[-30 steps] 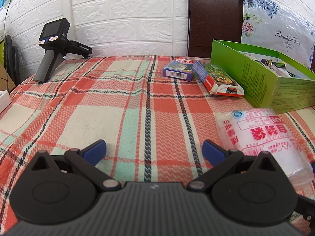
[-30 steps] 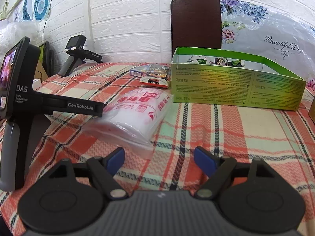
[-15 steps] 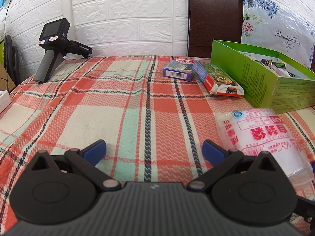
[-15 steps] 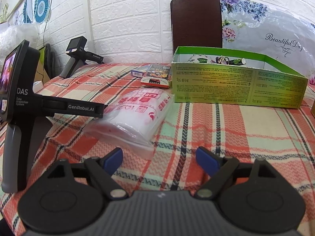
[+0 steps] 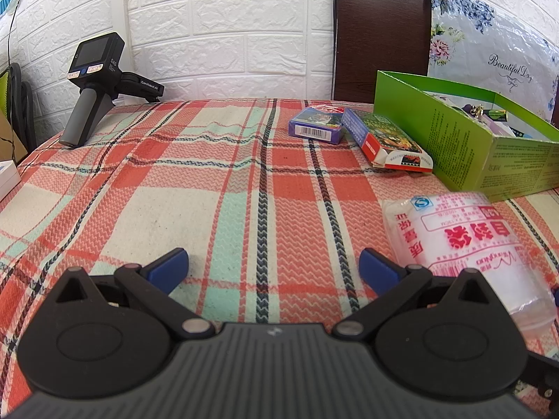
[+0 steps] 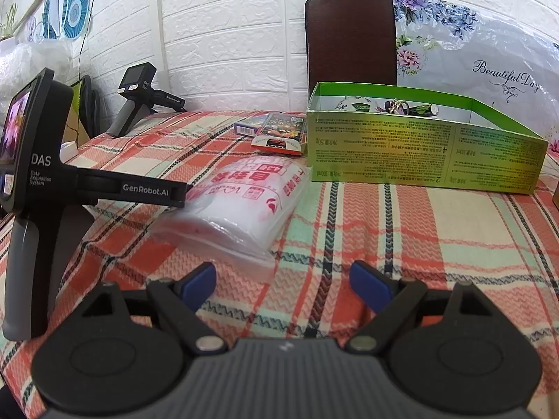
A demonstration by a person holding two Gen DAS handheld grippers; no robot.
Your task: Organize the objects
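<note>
Right hand-held gripper (image 6: 283, 284) has just been spreading its jaws a little wider, nothing between them; the right view has also shifted slightly, while nothing in the left view has changed, and no object has changed place. Left hand-held gripper (image 5: 274, 267) hangs released and empty over bare plaid cloth on the surface (image 5: 216, 209). Nearest object: one clear plastic bag (image 6: 241, 199) with red print and white contents, lying flat just ahead-left of the right jaws and just right of the left ones, touched by neither. Beyond it two small card boxes, a blue box (image 5: 316, 127) and a red-ended box (image 5: 387, 143), lie side by side, apparently touching, the red-ended one just beside the green box (image 6: 419, 153). That open green box already holds a few small items (image 6: 394, 106), count unclear from this low angle, maybe three or four. Judged progress: early to middle, some things already boxed, bag and two card boxes left out. Counts: one bag, two card boxes, one green box, two hand-held grippers in use plus one spare gripper unit (image 5: 92, 87) parked at the far-left edge. Farthest back: one dark chair back (image 5: 380, 35) against the white brick wall.
</note>
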